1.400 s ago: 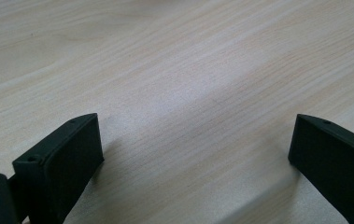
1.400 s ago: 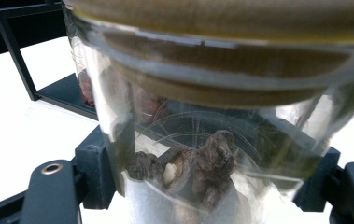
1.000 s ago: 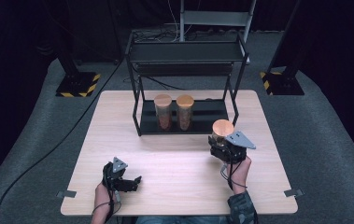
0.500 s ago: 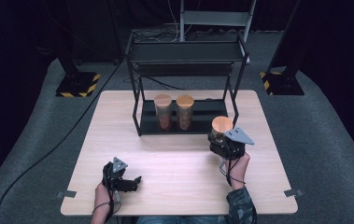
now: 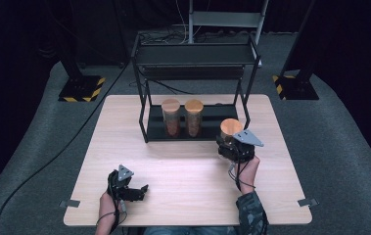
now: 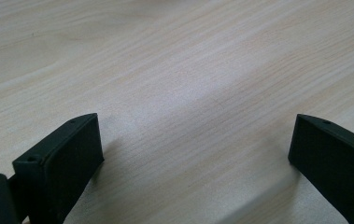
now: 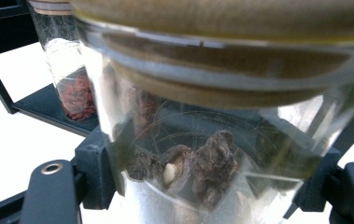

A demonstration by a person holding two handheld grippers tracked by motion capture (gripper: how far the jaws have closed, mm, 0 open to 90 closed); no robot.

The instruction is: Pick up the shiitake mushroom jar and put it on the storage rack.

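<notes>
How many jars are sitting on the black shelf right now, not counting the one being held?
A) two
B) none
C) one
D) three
A: two jars, one and another, stand side by side on the black shelf, while the right hand-held gripper holds a third jar off to the side.

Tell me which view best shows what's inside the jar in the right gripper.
The right gripper view: the jar sits close between the jaws, with dark dried pieces visible through the glass. The high view gives its wooden lid and its place by the rack, with the right gripper shut on it, contents too small to tell.
</notes>
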